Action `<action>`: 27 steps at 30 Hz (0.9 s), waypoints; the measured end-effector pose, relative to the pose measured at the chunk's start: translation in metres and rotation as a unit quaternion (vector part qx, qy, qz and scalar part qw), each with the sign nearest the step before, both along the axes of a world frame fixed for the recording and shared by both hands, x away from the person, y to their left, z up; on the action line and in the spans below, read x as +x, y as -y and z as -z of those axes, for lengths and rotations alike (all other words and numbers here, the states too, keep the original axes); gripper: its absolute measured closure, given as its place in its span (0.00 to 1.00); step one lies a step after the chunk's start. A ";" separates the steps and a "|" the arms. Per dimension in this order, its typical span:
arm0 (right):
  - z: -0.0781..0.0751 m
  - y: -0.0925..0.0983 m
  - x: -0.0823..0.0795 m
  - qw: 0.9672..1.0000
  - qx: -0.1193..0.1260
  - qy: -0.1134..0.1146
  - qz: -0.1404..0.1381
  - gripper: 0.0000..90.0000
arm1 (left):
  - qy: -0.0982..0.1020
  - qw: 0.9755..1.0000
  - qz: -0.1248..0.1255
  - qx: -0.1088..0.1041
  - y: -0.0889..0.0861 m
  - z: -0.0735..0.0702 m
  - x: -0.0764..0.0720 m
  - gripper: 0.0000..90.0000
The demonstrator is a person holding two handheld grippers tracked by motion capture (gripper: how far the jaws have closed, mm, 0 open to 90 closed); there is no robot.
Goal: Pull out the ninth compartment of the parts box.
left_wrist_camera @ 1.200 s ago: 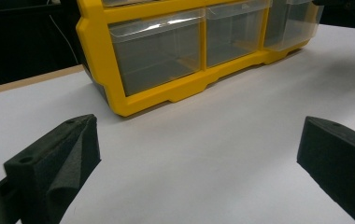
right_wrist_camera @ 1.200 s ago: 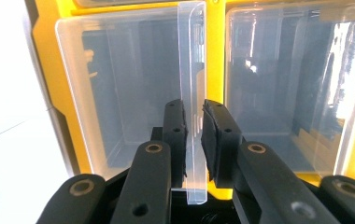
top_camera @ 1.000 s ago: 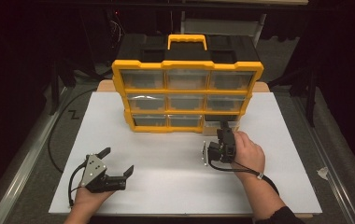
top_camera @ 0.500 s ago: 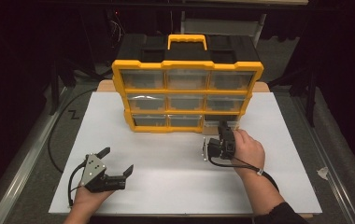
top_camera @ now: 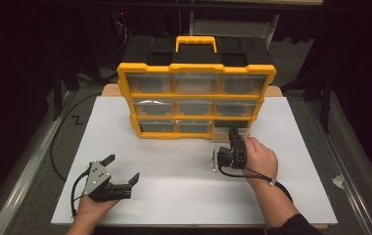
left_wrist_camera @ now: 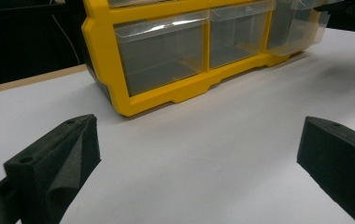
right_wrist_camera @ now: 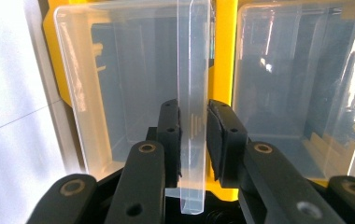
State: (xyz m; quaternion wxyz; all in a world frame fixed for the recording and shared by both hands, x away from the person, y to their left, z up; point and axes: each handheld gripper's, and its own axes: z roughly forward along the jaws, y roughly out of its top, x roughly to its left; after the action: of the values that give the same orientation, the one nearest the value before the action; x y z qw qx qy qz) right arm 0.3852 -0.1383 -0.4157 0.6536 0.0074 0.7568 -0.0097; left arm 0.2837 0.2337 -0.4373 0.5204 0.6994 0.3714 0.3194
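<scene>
A yellow organiser point(top_camera: 196, 73) with several clear drawers stands upright at the back of the white board point(top_camera: 174, 196). Its bottom right drawer point(top_camera: 230, 131) sticks out a little from the frame. My right gripper point(top_camera: 234, 138) points at that drawer. In the right gripper view the right gripper point(right_wrist_camera: 193, 114) is shut, its pads pressing both sides of the drawer's thin clear handle tab point(right_wrist_camera: 193, 60). My left gripper point(top_camera: 123, 168) rests on the board at the front left, open with nothing between its fingers. In the left gripper view the organiser point(left_wrist_camera: 119, 93) lies ahead of the left gripper point(left_wrist_camera: 199, 140).
A black cable point(top_camera: 57, 147) loops over the dark floor left of the board. A metal rail point(top_camera: 32, 161) runs along that side. A yellow carry handle point(top_camera: 196, 41) tops the organiser. Bare white board lies between the two hands.
</scene>
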 end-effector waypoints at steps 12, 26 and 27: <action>0.001 0.003 -0.015 1.000 0.011 0.002 0.001 0.87 | 0.002 1.000 0.000 0.002 0.000 0.000 -0.001 0.00; 0.000 0.005 -0.032 1.000 0.003 0.003 -0.011 0.87 | 0.000 1.000 0.002 0.002 0.001 0.001 0.001 0.00; 0.000 0.006 -0.035 1.000 0.008 0.002 -0.009 0.87 | 0.000 1.000 0.002 0.001 0.001 0.001 0.001 0.00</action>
State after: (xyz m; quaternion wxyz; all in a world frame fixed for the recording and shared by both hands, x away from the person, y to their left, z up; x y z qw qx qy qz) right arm 0.3499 -0.1441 -0.4161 0.6549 0.0058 0.7557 0.0024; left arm 0.2845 0.2329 -0.4384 0.5203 0.7008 0.3696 0.3188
